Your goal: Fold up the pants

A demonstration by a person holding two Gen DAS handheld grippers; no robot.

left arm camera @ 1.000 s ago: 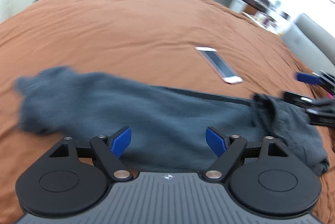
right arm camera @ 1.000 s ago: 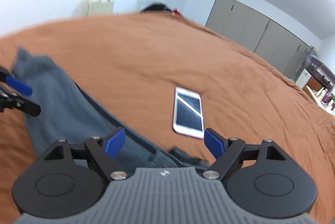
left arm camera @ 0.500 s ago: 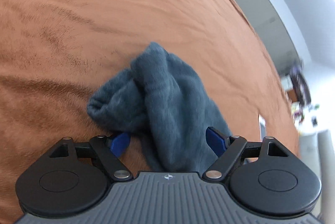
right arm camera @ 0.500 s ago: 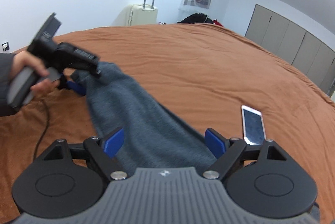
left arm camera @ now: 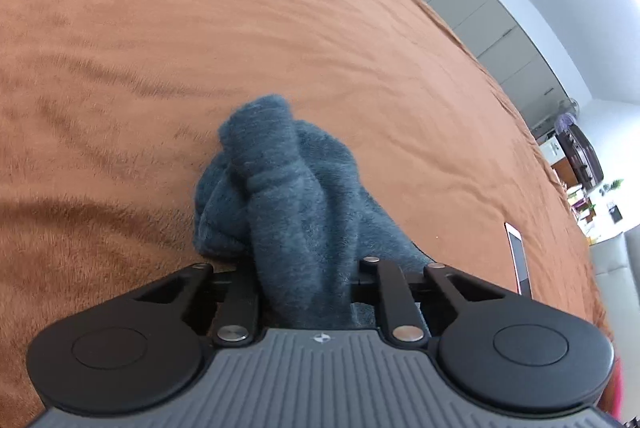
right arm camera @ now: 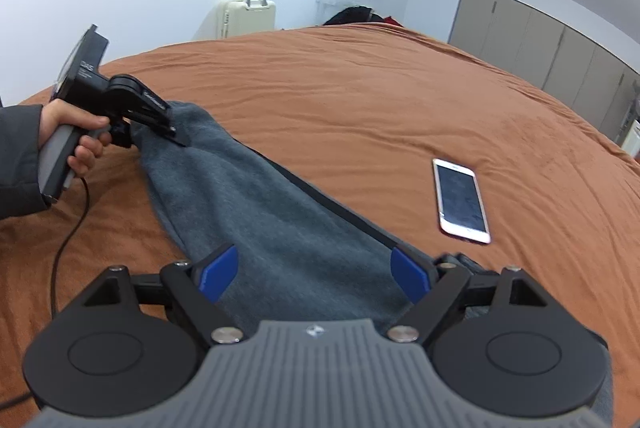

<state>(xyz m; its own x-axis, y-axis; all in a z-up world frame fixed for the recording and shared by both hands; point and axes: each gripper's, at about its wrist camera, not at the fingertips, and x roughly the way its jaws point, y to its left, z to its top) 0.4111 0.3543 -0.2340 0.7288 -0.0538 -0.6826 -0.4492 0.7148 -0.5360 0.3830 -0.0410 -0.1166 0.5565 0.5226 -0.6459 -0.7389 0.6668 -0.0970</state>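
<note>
Pants (right arm camera: 260, 212): grey fleece sweatpants, lying stretched in a long strip across the brown blanket (right arm camera: 380, 100), with a white smartphone (right arm camera: 460, 204) just beside them. They look soft, limp and light, so expect sag and bunching wherever you lift; take them at the thick hem or cuff, not mid-fabric. Your left gripper (left arm camera: 306, 288) is clenched on the bunched leg end, the fabric spilling forward from between its fingers. Your right gripper (right arm camera: 316, 272) hangs over the other end with its blue pads (right arm camera: 218, 270) spread wide, cloth beneath and between them, nothing grasped.
</note>
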